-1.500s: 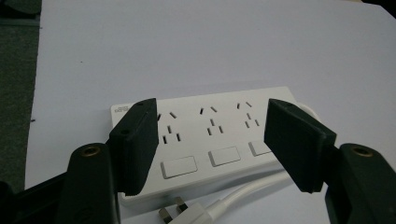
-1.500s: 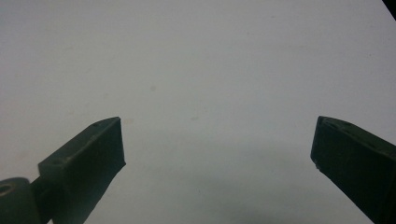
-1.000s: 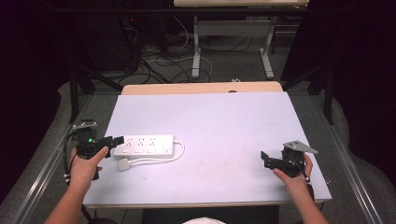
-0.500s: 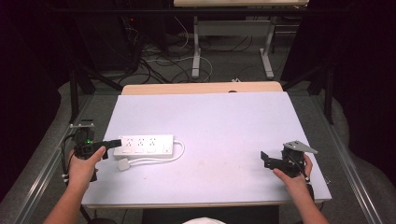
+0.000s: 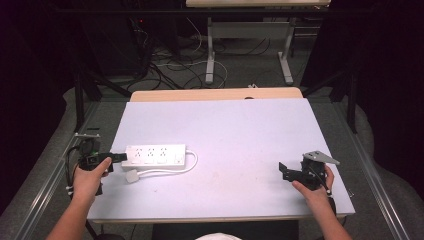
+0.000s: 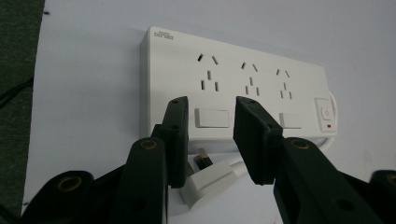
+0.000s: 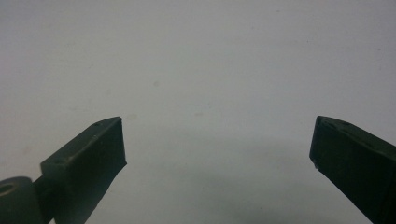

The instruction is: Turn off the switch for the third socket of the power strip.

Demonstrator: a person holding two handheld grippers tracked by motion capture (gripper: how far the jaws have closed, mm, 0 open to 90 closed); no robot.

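A: What has changed over the last second?

B: Little in place. The left gripper (image 5: 116, 157) sat at the left end of the white plastic three-socket power strip (image 5: 155, 155) a second ago and sits there now, on the left part of the pale matte tabletop (image 5: 225, 130). The strip itself has not shifted. The right gripper (image 5: 284, 170) has kept its spot near the right front corner.

A: How do the left jaws stand?

B: Parted by a narrow gap in the left gripper view, with nothing between them. Through that gap the near side of the strip (image 6: 233, 93) shows, and just below lies the white plug (image 6: 210, 175) on its white cable (image 5: 165, 171), which curls beside the strip's front edge.

A: And the right ones?

B: Spread wide over bare table, holding nothing, well apart from the strip.

A: What does that suggest for the work?

B: Probably the left hand is lining up on the plug or the strip's end, and no grasp has been made yet. The plug is unplugged and lies loose, so it could slide if nudged.
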